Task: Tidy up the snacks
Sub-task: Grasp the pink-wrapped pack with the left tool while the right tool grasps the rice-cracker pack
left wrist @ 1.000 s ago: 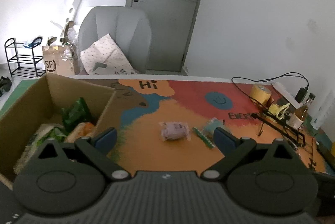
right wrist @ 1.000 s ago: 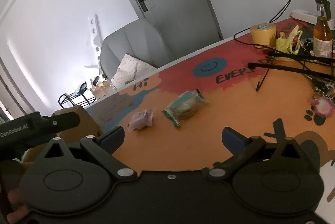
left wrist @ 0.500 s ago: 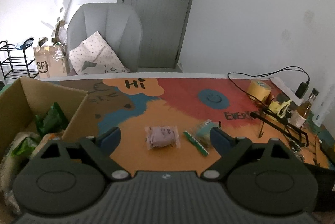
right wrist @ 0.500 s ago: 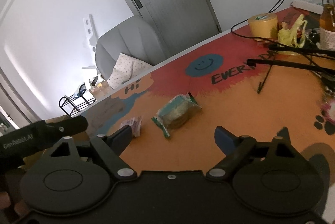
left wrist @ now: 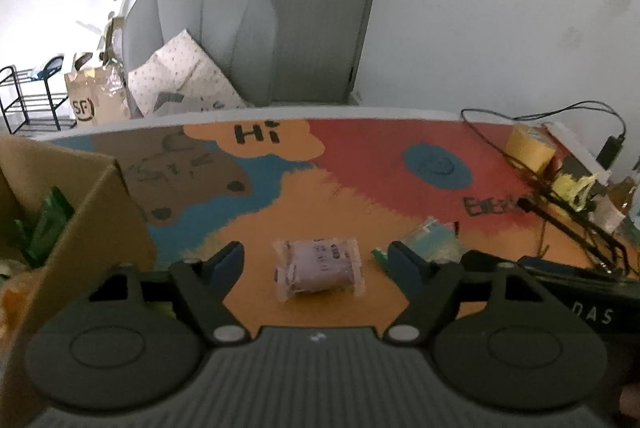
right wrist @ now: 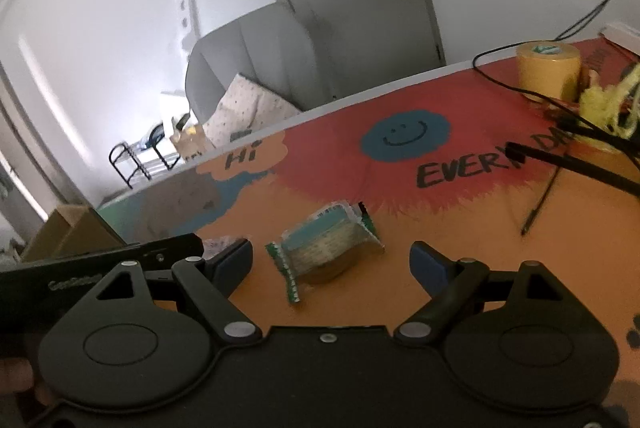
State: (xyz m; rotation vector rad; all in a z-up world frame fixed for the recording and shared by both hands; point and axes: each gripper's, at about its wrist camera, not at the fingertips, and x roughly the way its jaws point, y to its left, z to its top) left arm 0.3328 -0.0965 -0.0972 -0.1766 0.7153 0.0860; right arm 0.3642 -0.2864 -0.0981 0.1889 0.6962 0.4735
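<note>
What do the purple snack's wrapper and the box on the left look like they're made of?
Purple snack: thin glossy plastic film, judging by its clear crimped end seams and sheen. Box: plain brown corrugated cardboard, matte, with a raw cut edge; the corrugation itself is too blurred to confirm.

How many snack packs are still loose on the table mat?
2: a purple-wrapped pack between the left gripper jaws, and a teal-and-green pack ahead of the right gripper. Others may lie outside these views.
</note>
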